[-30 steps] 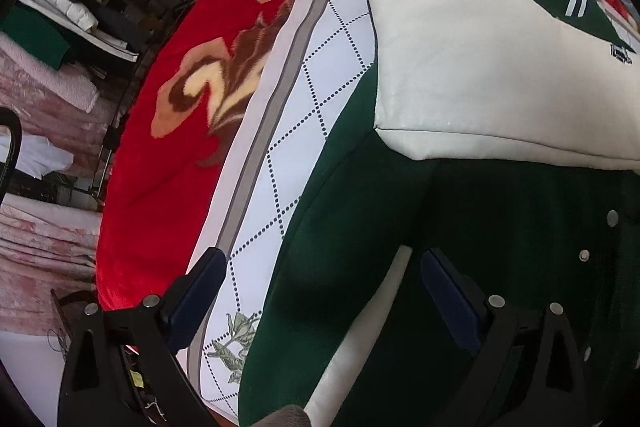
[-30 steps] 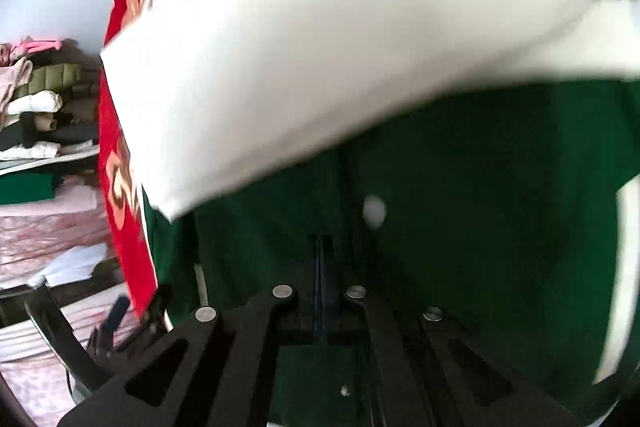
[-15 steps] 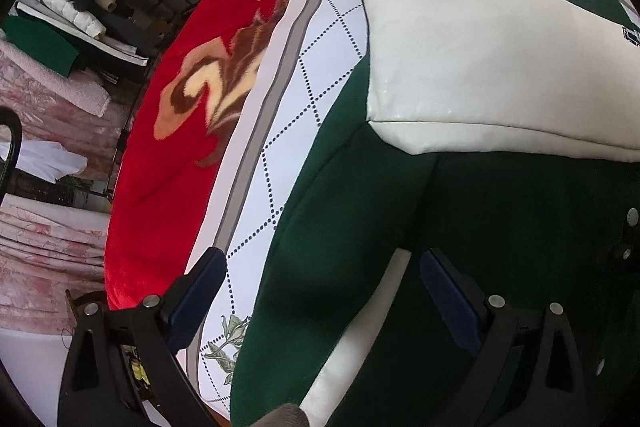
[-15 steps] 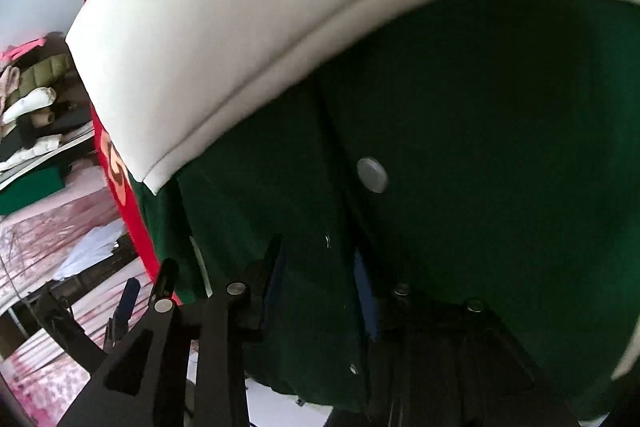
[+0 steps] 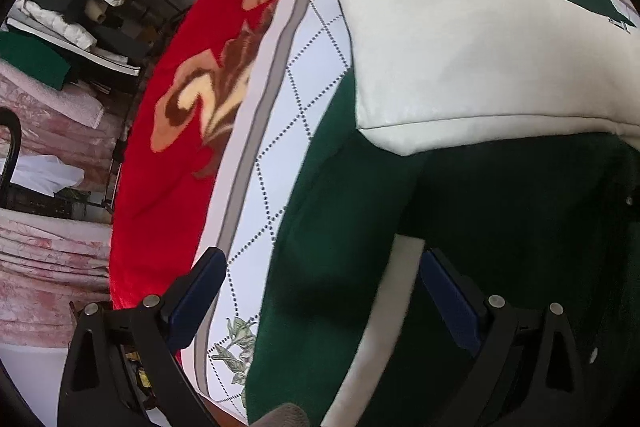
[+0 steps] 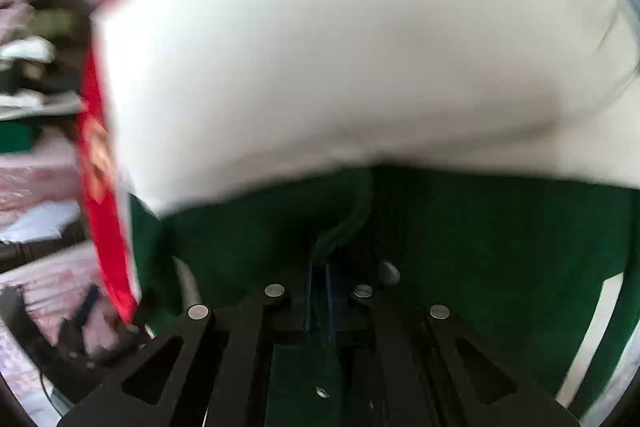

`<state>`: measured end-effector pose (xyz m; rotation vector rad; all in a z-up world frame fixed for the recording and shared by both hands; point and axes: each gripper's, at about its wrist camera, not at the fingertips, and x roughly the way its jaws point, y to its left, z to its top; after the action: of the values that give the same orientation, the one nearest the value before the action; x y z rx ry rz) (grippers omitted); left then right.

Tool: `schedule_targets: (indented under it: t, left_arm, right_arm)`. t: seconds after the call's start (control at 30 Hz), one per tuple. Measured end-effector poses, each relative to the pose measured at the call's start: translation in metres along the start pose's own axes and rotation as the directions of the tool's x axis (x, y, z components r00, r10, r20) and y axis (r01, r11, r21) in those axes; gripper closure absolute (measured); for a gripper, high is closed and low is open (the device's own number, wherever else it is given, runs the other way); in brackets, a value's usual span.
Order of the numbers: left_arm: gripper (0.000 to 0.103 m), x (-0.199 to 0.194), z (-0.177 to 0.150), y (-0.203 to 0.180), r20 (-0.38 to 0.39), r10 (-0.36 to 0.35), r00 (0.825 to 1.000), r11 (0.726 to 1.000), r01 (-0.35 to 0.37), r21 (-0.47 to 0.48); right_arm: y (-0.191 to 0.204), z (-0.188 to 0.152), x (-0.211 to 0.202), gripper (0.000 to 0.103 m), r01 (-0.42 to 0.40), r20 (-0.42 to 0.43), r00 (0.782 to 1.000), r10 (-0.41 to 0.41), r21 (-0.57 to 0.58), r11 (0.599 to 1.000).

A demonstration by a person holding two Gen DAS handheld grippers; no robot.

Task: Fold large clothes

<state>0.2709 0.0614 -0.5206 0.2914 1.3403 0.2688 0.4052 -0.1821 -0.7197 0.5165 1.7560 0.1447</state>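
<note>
Right wrist view, blurred: the right gripper (image 6: pixel 318 301) has its jaws almost closed on a ridge of dark green cloth at lower centre, the front edge of the green jacket (image 6: pixel 480 239), i.e. a thin pinch. The white sleeve (image 6: pixel 340 47) lies across the upper frame. Left wrist view: the left gripper (image 5: pixel 320 291) is wide open and holds nothing; the jacket hem is between its pads, not pressed. The jacket lies on the quilted sheet (image 5: pixel 288 131) over the red blanket (image 5: pixel 180 99). Risk: with such a thin pinch the heavy cloth may slip out, and a one-side pull may skew the fold.
</note>
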Motion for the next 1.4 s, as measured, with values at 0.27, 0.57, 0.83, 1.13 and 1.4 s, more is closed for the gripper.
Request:
schedule_targets:
  t: [0.27, 0.57, 0.83, 1.13, 1.4]
  left_arm:
    - [0.004, -0.007, 0.013, -0.011, 0.005, -0.018, 1.000, 1.000, 0.018, -0.004]
    - [0.003, -0.025, 0.157, -0.014, 0.145, 0.042, 0.988, 0.990, -0.022, -0.137]
    - [0.003, 0.043, 0.251, -0.045, 0.158, 0.197, 0.967, 0.978, -0.184, -0.094]
    - [0.003, 0.061, 0.249, -0.057, 0.150, 0.236, 0.960, 0.972, -0.230, -0.054]
    - [0.003, 0.034, 0.260, -0.051, 0.199, 0.221, 0.955, 0.975, -0.209, -0.082]
  right_arm:
    - [-0.040, -0.022, -0.066, 0.052, -0.120, 0.148, 0.984, 0.101, 0.124, 0.985]
    - [0.006, 0.076, -0.131, 0.052, -0.252, 0.257, 0.938, 0.234, 0.042, 0.967]
    - [0.055, 0.231, -0.084, 0.052, -0.252, 0.166, 0.951, 0.260, -0.069, 0.965]
    - [0.089, 0.263, -0.013, 0.097, -0.200, 0.034, 0.977, 0.212, -0.222, 0.954]
    - [0.097, 0.291, -0.052, 0.098, -0.114, 0.236, 0.959, 0.156, -0.183, 0.977]
